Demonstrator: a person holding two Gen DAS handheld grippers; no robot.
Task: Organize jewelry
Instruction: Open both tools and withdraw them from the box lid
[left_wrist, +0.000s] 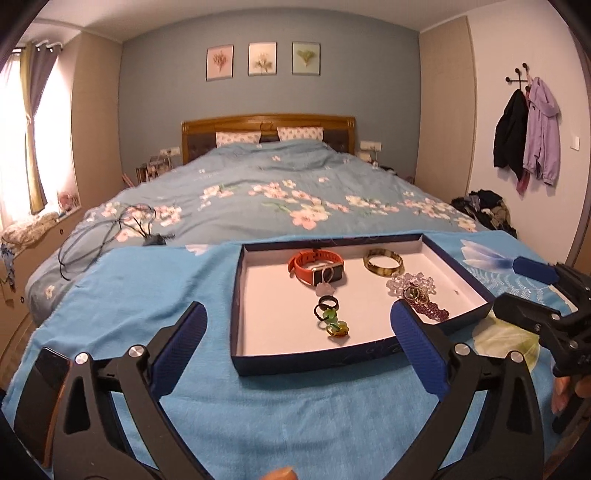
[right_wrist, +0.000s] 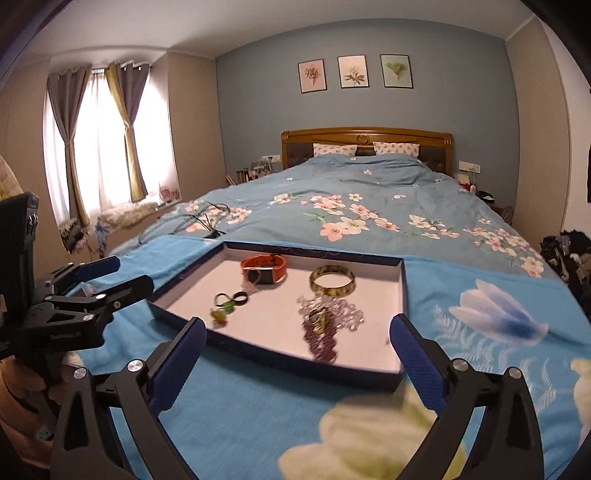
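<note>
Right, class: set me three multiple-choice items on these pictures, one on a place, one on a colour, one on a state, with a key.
1. Where does the tray lie?
A. on the blue cloth
B. on the pillows
C. on the floor

2. What colour is the band of the watch?
A. green
B. orange
C. white

3. How do the left gripper and right gripper stand?
A. both open, holding nothing
B. both shut on rings
C. one shut on the bangle

Key: 1 A, cloth shows all round the tray; 2 B, orange strap at the tray's far end; 3 A, wide jaws with nothing between the pads.
</note>
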